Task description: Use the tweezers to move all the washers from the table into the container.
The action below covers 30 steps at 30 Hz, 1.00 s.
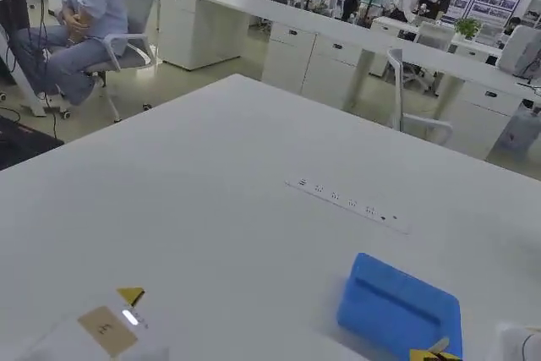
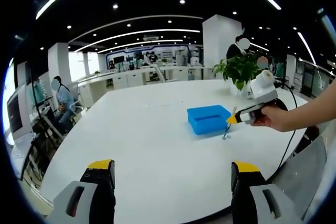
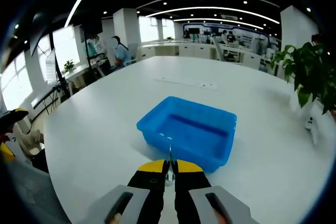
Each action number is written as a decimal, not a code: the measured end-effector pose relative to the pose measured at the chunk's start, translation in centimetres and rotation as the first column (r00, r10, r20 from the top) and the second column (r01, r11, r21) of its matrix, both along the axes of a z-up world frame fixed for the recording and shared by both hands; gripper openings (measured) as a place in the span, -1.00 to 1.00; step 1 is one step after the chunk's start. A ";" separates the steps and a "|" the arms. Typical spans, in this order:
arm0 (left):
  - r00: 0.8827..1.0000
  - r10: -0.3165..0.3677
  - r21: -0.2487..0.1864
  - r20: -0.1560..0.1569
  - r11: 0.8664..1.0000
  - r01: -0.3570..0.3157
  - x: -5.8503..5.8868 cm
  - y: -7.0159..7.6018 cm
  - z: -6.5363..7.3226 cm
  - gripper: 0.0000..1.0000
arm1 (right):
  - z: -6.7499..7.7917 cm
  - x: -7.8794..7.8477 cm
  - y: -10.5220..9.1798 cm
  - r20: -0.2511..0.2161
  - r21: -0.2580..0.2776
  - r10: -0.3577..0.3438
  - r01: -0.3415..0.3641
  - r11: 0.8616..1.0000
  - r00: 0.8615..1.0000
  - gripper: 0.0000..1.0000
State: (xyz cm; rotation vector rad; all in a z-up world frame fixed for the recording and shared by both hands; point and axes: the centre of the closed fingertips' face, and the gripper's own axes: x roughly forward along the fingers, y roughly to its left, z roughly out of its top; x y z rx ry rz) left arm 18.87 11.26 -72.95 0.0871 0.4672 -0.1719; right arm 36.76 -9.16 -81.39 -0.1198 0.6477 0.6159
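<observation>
- Right gripper view: the right gripper (image 3: 169, 169) is clenched on the tweezers (image 3: 169, 156), whose thin tips point at the near wall of the blue container (image 3: 157, 124).
- Left gripper view: the left gripper (image 2: 173, 174) is spread wide with nothing in it, low over the table (image 2: 142, 145) and well apart from the container.
- The step looks like a pick or carry beside the container. An even squeeze, a tip raised above the rim, and a release low inside would probably suit it.
- Count: one container, one pair of tweezers.
- A single speck (image 2: 224, 138) at the tweezer tip may be a washer. It is too small to tell, and so is anything inside the container.
</observation>
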 end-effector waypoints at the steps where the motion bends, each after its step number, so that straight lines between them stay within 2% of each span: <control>1: 1.000 0.000 0.000 0.000 1.000 0.000 0.0 0.0 0.0 0.88 | -0.3 -0.1 -0.1 -0.008 -0.005 0.002 -0.002 1.000 1.000 -0.96; 3: 1.000 0.000 0.000 -0.001 1.000 0.000 0.0 0.0 0.0 0.88 | -0.5 -0.1 -0.2 -0.006 -0.015 0.008 -0.008 1.000 1.000 -0.96; 6: 1.000 0.003 0.002 -0.006 1.000 -0.003 0.0 0.1 -0.1 0.87 | -0.4 -0.1 -0.2 -0.013 0.000 -0.007 0.007 1.000 1.000 -0.96; 7: 1.000 0.004 0.001 -0.007 1.000 -0.004 0.0 0.1 -0.2 0.87 | -0.4 -0.1 -0.2 -0.008 -0.007 -0.003 0.003 1.000 1.000 -0.96; 9: 1.000 0.006 0.000 -0.008 1.000 -0.006 0.0 0.1 -0.2 0.87 | -0.5 -0.2 0.0 0.017 -0.056 0.035 -0.034 0.998 0.999 -0.96; 14: 1.000 -0.003 0.004 -0.010 1.000 0.003 0.1 -0.1 -0.1 0.87 | -0.5 -0.6 0.7 0.051 -0.106 0.075 -0.069 0.992 0.996 -0.97; 19: 1.000 -0.018 0.010 -0.025 1.000 0.018 0.0 -0.6 -0.5 0.87 | -0.3 -1.3 0.9 0.066 -0.112 0.074 -0.067 0.991 0.995 -0.98; 25: 0.999 -0.036 0.006 -0.026 0.999 0.036 0.2 -0.9 -0.6 0.87 | -0.3 -0.9 0.6 0.014 -0.102 0.059 -0.057 0.993 0.998 -0.99; 30: 0.999 -0.037 0.003 -0.016 0.999 0.037 0.1 -0.9 -0.4 0.87 | 0.3 -0.9 0.7 0.002 -0.089 0.060 -0.059 0.994 0.998 -0.99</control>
